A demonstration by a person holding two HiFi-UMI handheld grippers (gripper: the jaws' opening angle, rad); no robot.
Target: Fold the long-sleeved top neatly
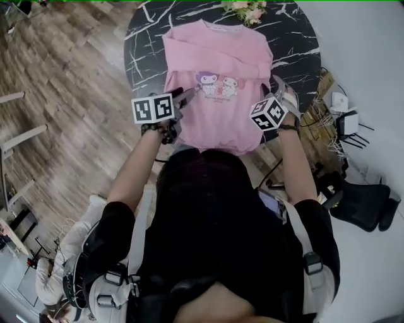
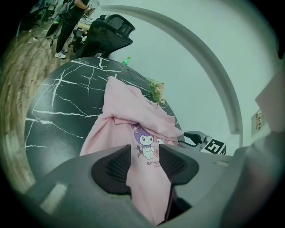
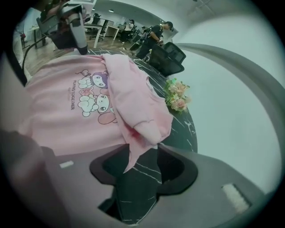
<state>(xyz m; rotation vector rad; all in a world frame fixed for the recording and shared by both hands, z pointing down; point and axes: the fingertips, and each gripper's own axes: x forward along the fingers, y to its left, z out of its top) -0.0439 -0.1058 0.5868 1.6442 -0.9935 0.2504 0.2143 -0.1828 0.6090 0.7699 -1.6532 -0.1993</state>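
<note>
Top: your pink long-sleeved fabric top (image 1: 218, 69) lies front up on the round black surface with white marble veins (image 1: 145, 38). Its collar is at the far side and its hem is at the near edge, just in front of you.
Print: the purple-and-white cartoon print (image 1: 218, 85) faces up on the chest, between your two tools.
Right sleeve: the folded pink sleeve (image 3: 133, 93) lies doubled over the top's right side, with its cuff end near your right tool.
Left side: in the left gripper view, the cloth is bunched into a fold along the top's left edge.
Left tool: your left tool (image 2: 145, 162) sits at the top's left edge, on the hem half. Pink cloth fills the gap from pad to pad, so it is gripping the top.
Right tool: your right tool (image 3: 142, 167) sits at the top's right edge with its jaws apart. Only a pointed tip of pink cloth reaches in between them, and neither pad presses on it. The black surface shows underneath.
Flowers: a small bunch of pink and white flowers with green leaves (image 1: 247, 9) rests at the far rim, just beyond the collar.
Floor: a brown wood-plank floor (image 1: 63, 94) lies to your left.
</note>
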